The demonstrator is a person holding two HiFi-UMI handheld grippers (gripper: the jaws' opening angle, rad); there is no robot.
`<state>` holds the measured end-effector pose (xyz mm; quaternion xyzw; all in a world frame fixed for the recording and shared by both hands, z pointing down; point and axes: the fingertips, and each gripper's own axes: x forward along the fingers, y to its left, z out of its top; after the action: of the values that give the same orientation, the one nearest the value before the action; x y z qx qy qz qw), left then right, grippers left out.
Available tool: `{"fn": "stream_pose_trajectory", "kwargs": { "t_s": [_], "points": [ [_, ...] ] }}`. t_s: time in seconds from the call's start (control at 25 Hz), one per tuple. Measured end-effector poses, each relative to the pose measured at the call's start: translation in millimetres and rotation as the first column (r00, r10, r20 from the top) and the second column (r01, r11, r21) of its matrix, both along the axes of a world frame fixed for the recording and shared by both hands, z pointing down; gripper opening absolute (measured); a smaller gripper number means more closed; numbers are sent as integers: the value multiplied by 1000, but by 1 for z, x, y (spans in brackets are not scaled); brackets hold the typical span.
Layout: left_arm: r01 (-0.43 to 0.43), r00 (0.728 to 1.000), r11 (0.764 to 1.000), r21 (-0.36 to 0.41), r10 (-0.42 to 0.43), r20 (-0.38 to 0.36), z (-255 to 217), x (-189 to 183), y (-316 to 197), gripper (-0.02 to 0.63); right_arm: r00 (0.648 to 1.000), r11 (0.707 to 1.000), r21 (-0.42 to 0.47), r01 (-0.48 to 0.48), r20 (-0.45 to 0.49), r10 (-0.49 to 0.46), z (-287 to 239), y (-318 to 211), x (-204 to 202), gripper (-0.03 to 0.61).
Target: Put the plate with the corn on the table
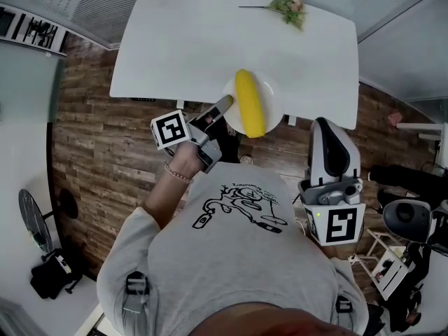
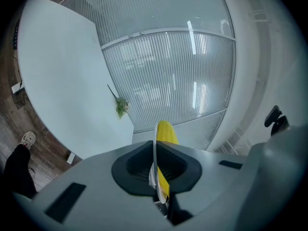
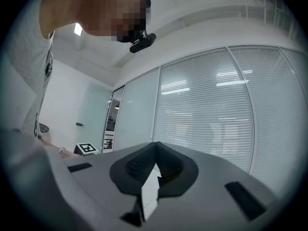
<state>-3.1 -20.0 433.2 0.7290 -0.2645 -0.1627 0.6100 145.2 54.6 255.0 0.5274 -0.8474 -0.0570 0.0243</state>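
Your left gripper point(image 1: 225, 106) pinches the plate point(image 1: 274, 102), corn point(image 1: 250, 103) aboard, over the counter point(image 1: 182, 47) edge, unreleased; right gripper point(image 3: 153, 170) pressed together, empty.

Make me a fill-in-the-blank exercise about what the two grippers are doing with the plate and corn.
1. The left gripper has its fingers shut on the rim of the ____.
2. The yellow thing lying on the plate is a ____.
3. The right gripper is shut and holds ____.
4. The colour of the table is ____.
Missing words: plate; corn; nothing; white.
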Motion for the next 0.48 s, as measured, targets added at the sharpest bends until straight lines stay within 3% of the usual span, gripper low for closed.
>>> {"fn": "stream_pose_trajectory", "kwargs": {
  "t_s": [0.48],
  "points": [
    [-47, 999, 999, 8, 47, 1, -7, -16, -89, 28, 1000, 1000, 2, 13, -12, -13, -9, -97, -36, 7]
  ]
}}
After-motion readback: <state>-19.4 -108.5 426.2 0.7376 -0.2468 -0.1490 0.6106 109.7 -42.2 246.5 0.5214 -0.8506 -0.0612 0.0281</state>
